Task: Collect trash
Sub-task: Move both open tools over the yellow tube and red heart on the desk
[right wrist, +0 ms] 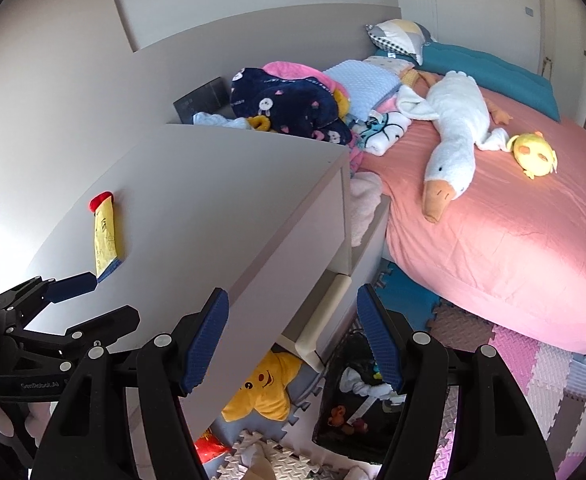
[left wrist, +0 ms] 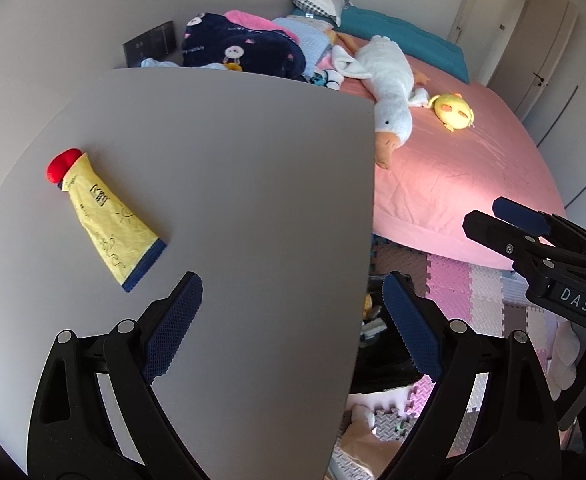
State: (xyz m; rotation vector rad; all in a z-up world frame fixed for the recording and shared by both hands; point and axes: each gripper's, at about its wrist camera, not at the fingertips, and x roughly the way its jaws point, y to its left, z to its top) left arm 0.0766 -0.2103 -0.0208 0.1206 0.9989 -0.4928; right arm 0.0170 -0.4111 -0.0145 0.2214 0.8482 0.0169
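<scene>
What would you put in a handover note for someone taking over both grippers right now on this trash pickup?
Left gripper: open, empty, over the grey cabinet top.
Right gripper: open, empty, over the cabinet's front edge and the floor.
Trash: a squeezed yellow tube with a red cap lies flat on the cabinet top, nearest the left gripper, untouched.
A black bin with items inside stands on the foam mat by the cabinet, probably where the trash goes.
Done: nothing in hand yet.
Left: pick up the tube and drop it in the bin.
</scene>
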